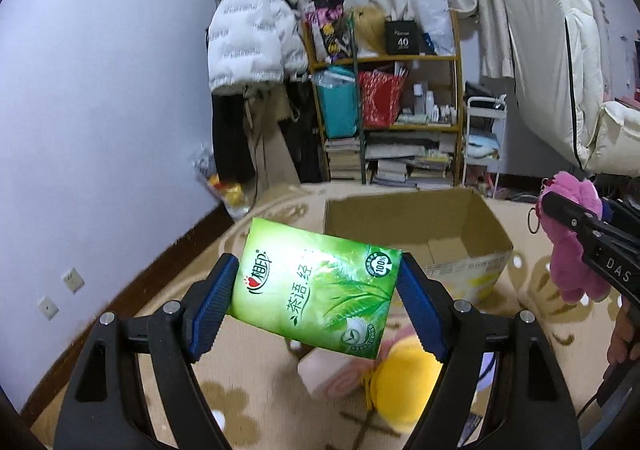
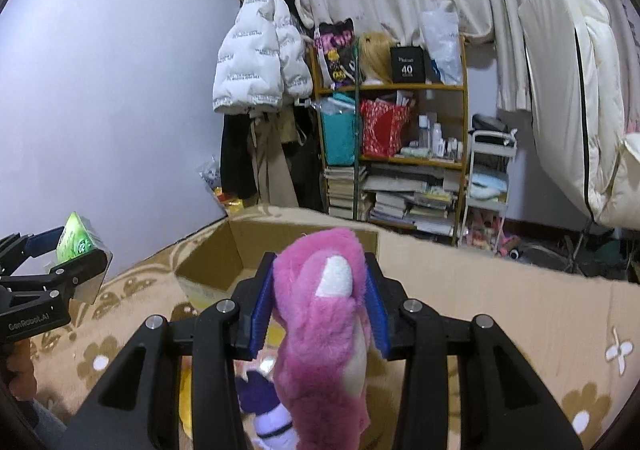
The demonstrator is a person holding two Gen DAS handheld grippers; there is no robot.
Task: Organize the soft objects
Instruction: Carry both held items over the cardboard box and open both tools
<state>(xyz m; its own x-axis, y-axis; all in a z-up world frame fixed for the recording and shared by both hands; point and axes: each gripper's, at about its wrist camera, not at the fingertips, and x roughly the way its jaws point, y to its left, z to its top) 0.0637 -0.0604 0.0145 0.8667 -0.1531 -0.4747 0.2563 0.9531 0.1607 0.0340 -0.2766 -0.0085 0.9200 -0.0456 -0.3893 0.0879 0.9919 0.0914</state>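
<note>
My left gripper (image 1: pixel 316 290) is shut on a green tissue pack (image 1: pixel 316 290) and holds it in the air, short of the open cardboard box (image 1: pixel 472 226) on the beige carpet. My right gripper (image 2: pixel 322 302) is shut on a pink plush bear (image 2: pixel 320 330) that hangs down from the pads, near the box (image 2: pixel 236 246). The bear with a keyring also shows at the right of the left wrist view (image 1: pixel 568 250). The left gripper with the pack shows at the left of the right wrist view (image 2: pixel 76 242).
On the carpet below lie a yellow plush (image 1: pixel 404 386), a pink roll-shaped plush (image 1: pixel 332 378) and a purple and white toy (image 2: pixel 264 402). A cluttered shelf (image 1: pixel 392 106), hanging coats (image 1: pixel 252 42), a white cart (image 1: pixel 484 138) and a covered mattress (image 1: pixel 560 50) stand behind.
</note>
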